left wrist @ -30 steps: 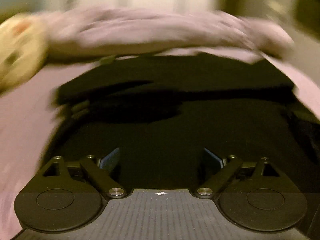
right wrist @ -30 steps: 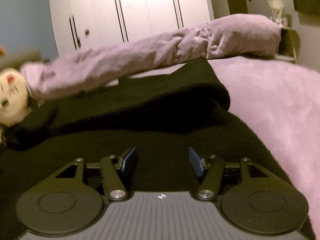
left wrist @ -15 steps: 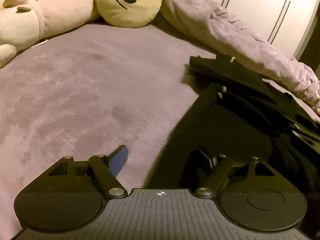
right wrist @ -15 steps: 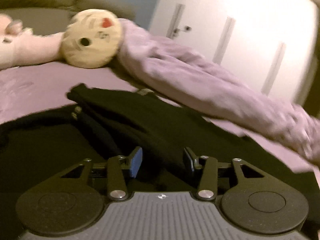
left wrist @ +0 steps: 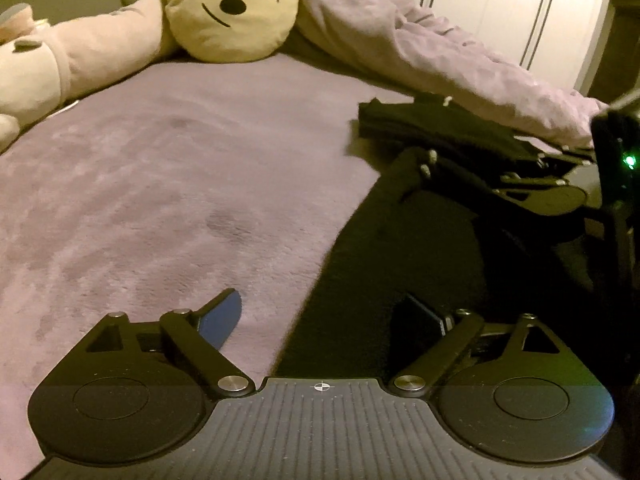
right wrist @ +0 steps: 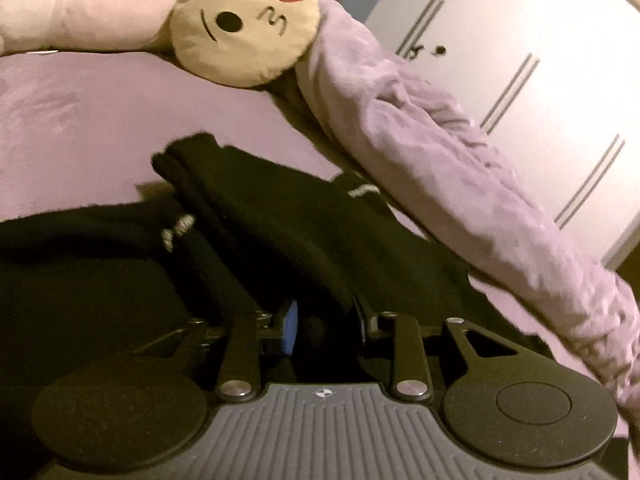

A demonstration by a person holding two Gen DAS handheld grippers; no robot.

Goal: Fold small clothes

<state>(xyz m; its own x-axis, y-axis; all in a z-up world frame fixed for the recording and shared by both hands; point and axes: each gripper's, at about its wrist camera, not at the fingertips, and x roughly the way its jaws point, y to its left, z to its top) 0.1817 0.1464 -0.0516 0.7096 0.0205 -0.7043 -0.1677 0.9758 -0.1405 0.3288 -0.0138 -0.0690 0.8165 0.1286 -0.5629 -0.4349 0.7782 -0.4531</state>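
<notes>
A black garment point(left wrist: 420, 240) lies on the purple bed cover point(left wrist: 160, 184), partly folded, with a thicker folded edge toward the back point(right wrist: 256, 200). My left gripper point(left wrist: 324, 316) is open and low over the garment's left edge, one finger over the bed cover and the other over the black cloth. My right gripper point(right wrist: 326, 320) has its jaws narrowed around a raised fold of the black garment; it also shows in the left wrist view point(left wrist: 536, 196) at the right.
A round yellow emoji cushion point(left wrist: 232, 8) and a pink plush toy point(left wrist: 72, 56) lie at the back of the bed. A rolled lilac blanket point(right wrist: 440, 168) runs along the far side. White wardrobe doors point(right wrist: 540, 60) stand behind.
Both grippers swung left, toward the cushion end of the bed. The right gripper's jaws narrowed from open onto a fold of the garment. The left gripper stayed open at the garment's left edge.
</notes>
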